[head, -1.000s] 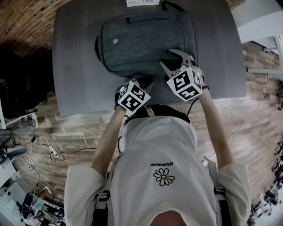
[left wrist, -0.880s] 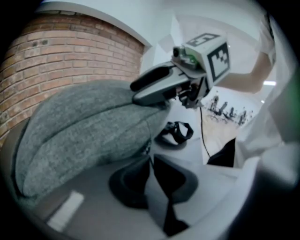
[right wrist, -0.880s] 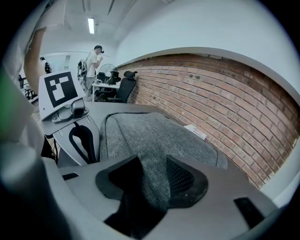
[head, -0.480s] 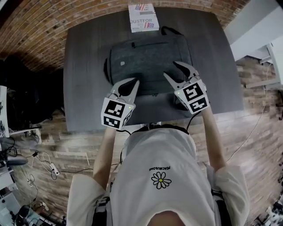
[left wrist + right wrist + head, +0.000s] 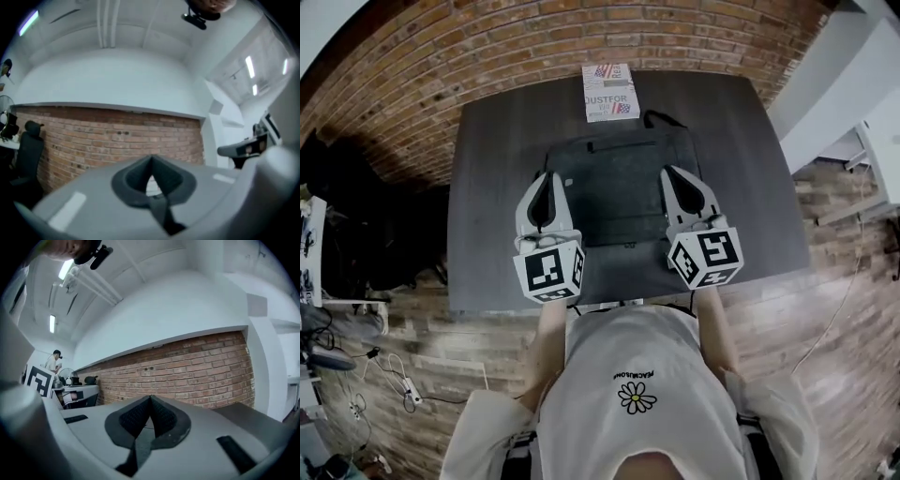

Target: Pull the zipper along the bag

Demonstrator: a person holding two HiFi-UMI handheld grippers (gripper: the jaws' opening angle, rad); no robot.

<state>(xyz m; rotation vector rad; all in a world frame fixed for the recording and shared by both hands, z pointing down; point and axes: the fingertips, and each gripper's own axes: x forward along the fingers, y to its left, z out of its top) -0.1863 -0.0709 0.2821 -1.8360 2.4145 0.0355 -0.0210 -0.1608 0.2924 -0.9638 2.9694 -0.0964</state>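
I hold the left tool [image 5: 546, 181] and the right tool [image 5: 673, 178] level above the bag [image 5: 619, 187], both clenched on nothing, so I judge the zipper is not engaged. The bag lies flat mid-surface [image 5: 487, 187], with a booklet [image 5: 609, 91] near the surface's far edge and a brick wall [image 5: 117, 136] beyond.

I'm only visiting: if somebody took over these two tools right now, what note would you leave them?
Left tool: shut, empty, raised off the bag.
Right tool: shut, empty, also raised.
The bag: flat on the dark table, a booklet beyond it.
Done: unclear; the zipper's position cannot be read from here.
Left: check the zipper, then grip its pull and draw it along if needed.
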